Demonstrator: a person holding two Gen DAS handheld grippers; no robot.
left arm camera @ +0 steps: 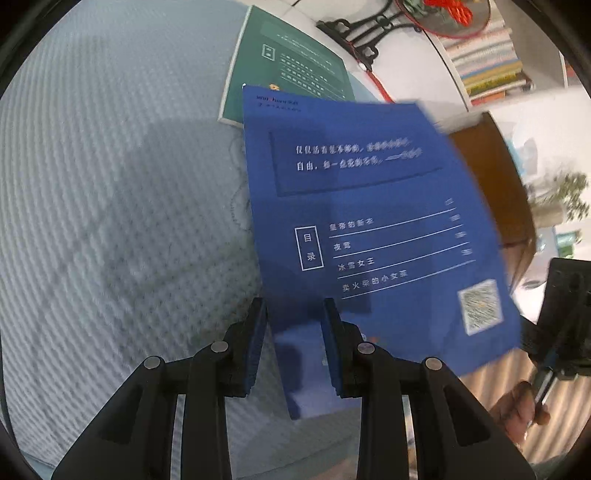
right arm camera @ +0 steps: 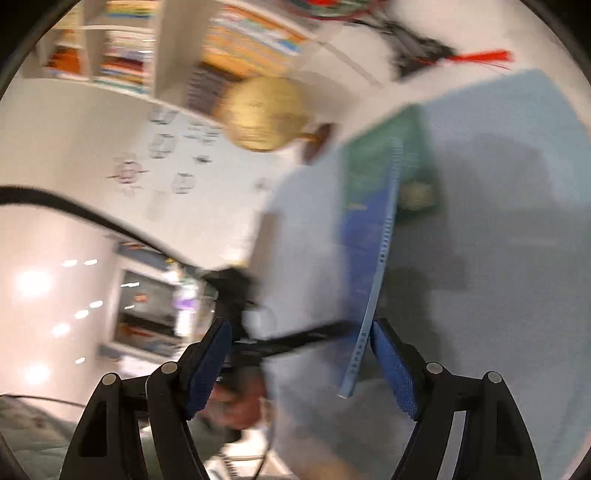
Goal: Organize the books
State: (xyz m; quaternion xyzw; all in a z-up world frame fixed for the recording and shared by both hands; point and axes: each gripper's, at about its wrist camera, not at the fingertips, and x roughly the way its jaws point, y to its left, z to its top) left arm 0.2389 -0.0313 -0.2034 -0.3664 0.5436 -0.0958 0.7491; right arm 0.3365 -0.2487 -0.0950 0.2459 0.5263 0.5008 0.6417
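A blue book (left arm camera: 369, 229) with white print on its cover hangs tilted above the pale blue textured mat (left arm camera: 110, 184). My left gripper (left arm camera: 295, 321) is shut on its lower left edge, with the cover running between the pads. Beyond it a green book (left arm camera: 284, 66) lies flat on the mat. In the blurred right wrist view the blue book (right arm camera: 380, 258) shows edge-on with its pale spine, and the green book (right arm camera: 388, 162) lies behind it. My right gripper (right arm camera: 301, 325) stands open; the spine's lower end hangs just inside its right finger (right arm camera: 393, 365), apart from the pad.
A white shelf unit with stacked books (left arm camera: 484, 55) (right arm camera: 122, 55) stands at the back. A black stand with a red tassel (left arm camera: 369, 33), a brown box (left arm camera: 491, 177) and a golden round ornament (right arm camera: 262, 114) sit beside the mat. A hand (left arm camera: 521, 406) holds the other gripper at the right.
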